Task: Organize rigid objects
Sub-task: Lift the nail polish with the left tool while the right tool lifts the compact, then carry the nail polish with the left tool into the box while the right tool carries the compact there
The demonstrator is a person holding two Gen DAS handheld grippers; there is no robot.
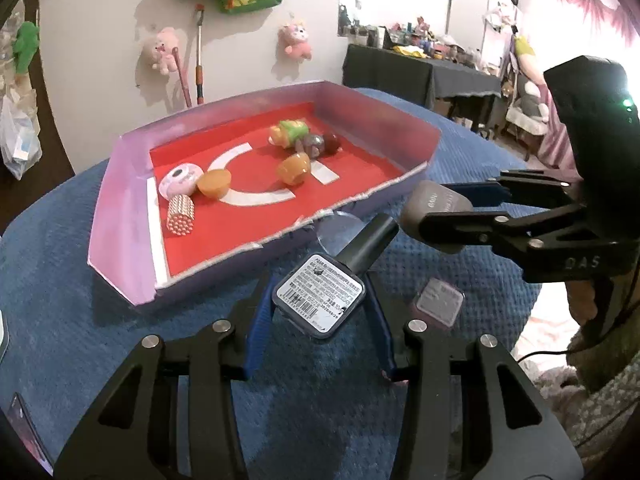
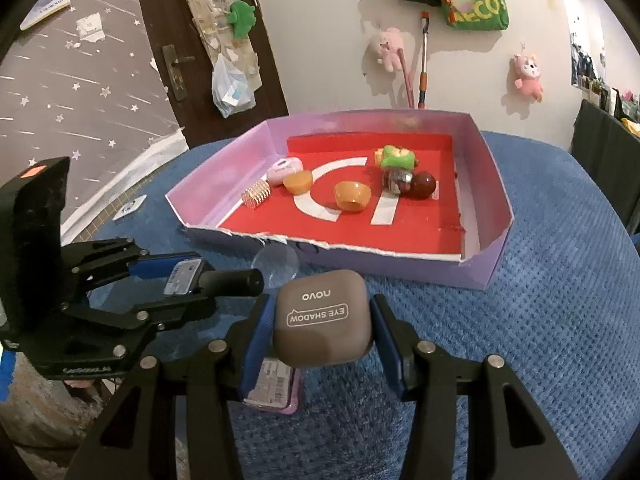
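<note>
While both grippers clamp cosmetics, the lilac cardboard tray [image 2: 486, 268] lies just ahead; right gripper [image 2: 322, 322] holds a taupe eyeshadow compact [image 2: 322, 320], left gripper [image 1: 318, 300] a dark square bottle [image 1: 320, 296], cap pointing trayward.

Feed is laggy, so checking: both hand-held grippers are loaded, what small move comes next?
Probably carry the right hand-held gripper forward over the box's torn front wall and release there: it clamps the eyeshadow case just short of the box.
</note>
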